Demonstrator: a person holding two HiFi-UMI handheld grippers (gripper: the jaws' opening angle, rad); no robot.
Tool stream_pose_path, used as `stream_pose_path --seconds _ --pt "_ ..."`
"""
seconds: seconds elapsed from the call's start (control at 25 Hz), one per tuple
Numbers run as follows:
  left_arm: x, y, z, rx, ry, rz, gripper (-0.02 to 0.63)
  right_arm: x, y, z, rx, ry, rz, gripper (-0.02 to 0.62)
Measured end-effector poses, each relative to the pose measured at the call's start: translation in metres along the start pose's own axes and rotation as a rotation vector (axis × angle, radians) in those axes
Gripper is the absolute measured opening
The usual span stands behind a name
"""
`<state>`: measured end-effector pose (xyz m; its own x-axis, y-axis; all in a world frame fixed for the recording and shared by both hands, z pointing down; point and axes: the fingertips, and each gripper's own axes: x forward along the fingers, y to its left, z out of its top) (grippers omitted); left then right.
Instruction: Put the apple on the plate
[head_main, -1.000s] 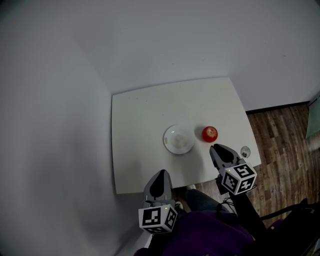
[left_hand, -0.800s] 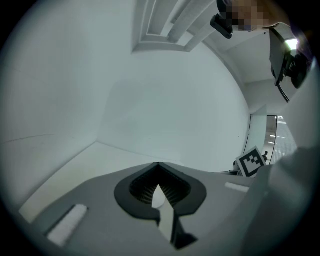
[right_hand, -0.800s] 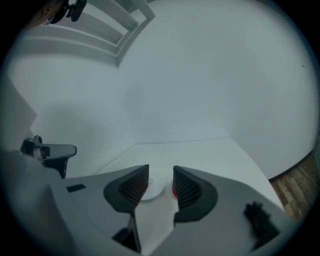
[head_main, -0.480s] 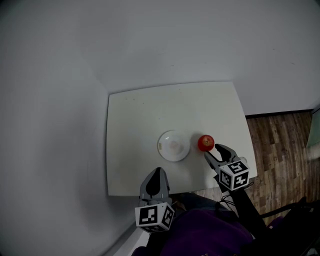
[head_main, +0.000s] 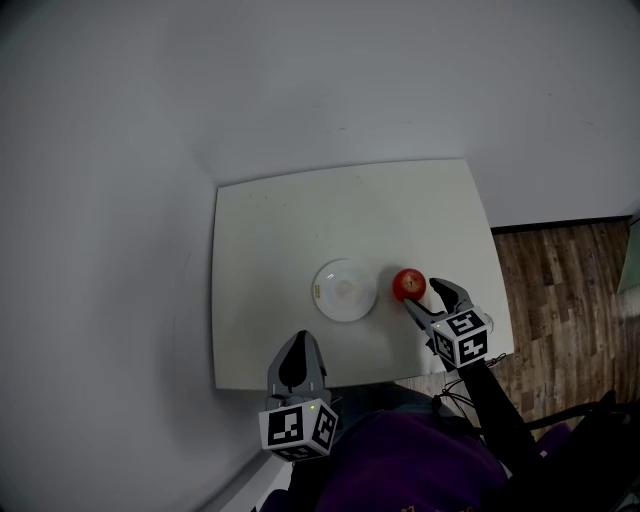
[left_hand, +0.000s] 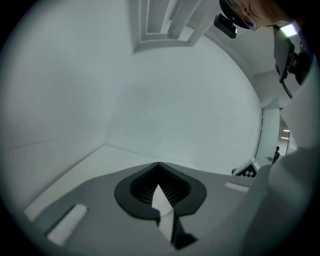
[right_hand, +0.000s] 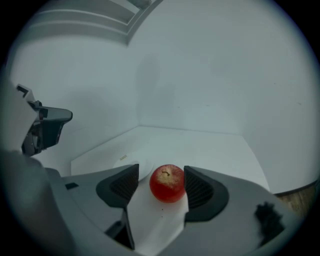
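Head view: small round red apple (head_main: 408, 284) sits on white desk (head_main: 270, 250), just right of round white plate (head_main: 345, 290), not on it. Right gripper (head_main: 426, 298) is at the apple's near side; left gripper (head_main: 297, 350) is back at the near edge.
Left gripper view: jaws together, empty.
Right gripper view: jaws apart, just been opening; apple between them, unclamped. Apple is likely firm, smooth and light. Grip across its widest middle.
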<state>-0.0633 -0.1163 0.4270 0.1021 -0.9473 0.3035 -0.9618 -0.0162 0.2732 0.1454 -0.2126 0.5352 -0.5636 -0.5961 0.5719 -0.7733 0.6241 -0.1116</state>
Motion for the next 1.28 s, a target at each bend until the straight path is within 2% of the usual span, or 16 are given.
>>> stream_pose_path --seconds 0.28,0.52,1.28 --pt "0.007 0.005 0.014 0.020 -0.010 -0.013 0.006 0.013 -0.004 -0.010 -0.060 0.052 0.005 0.329" --pt "0.016 0.010 0.016 0.023 -0.008 -0.031 0.006 0.025 -0.008 -0.016 -0.106 0.103 0.009 0.348" --pt "0.018 0.031 0.013 0.009 0.005 -0.008 0.006 0.046 -0.012 -0.032 -0.092 0.173 0.013 0.351"
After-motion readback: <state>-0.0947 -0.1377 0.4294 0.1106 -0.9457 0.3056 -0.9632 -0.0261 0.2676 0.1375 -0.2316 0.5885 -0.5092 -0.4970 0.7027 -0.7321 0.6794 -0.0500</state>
